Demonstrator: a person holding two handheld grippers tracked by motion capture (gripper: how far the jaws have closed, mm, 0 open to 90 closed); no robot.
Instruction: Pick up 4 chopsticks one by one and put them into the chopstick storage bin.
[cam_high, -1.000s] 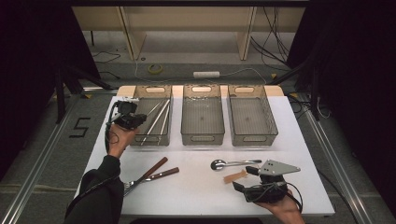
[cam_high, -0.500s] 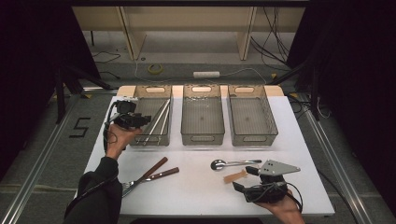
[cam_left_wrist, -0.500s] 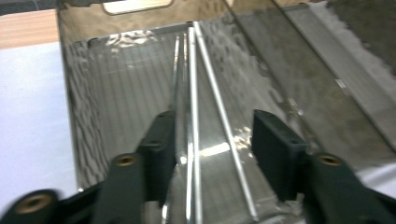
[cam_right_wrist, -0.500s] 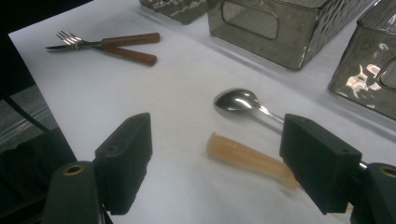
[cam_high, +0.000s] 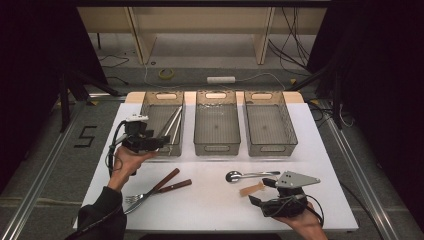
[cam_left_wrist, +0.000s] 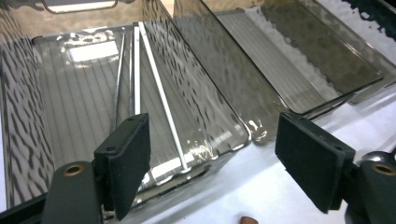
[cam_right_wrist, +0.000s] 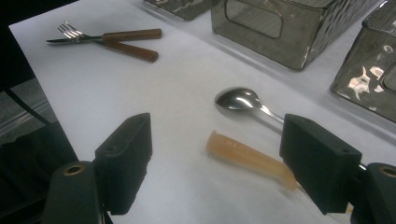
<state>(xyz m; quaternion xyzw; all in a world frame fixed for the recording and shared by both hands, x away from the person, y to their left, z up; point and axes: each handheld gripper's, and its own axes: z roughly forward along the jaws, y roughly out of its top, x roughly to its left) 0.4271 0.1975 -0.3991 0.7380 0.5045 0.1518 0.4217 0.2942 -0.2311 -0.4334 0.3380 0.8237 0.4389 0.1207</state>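
1. Bins for the sorting are standing in a row at the far side of the white table (cam_high: 320, 165): the left bin (cam_high: 150, 107) is already holding long metal utensils (cam_high: 172, 125) leaning along its right wall, while the middle bin (cam_high: 216, 125) and right bin (cam_high: 270, 125) look empty.
2. Hovering at the left bin's near edge, the left gripper (cam_high: 159, 142) has just been opening its jaws; in the left gripper view they are standing wide with nothing between the pads (cam_left_wrist: 126, 158), and the utensils (cam_left_wrist: 140, 70) are lying just beyond them inside the bin.
3. Resting low near the table's front edge, the right gripper (cam_high: 267, 182) is also gaping empty, its pads (cam_right_wrist: 128, 154) apart.
4. Between and just ahead of those jaws a tan plastic handle (cam_right_wrist: 247, 156) is lying flat, and a metal spoon (cam_right_wrist: 238, 100) is sitting just behind it, nearly touching.
5. Well off to the left, a wooden-handled fork (cam_high: 165, 190) and a second wooden-handled piece (cam_high: 162, 181) are lying crossed on the table.
6. My worry: the jaws may be closing on spoon and tan handle together, or nudging the thin flat handle away instead of lifting it, since both are lying so close.
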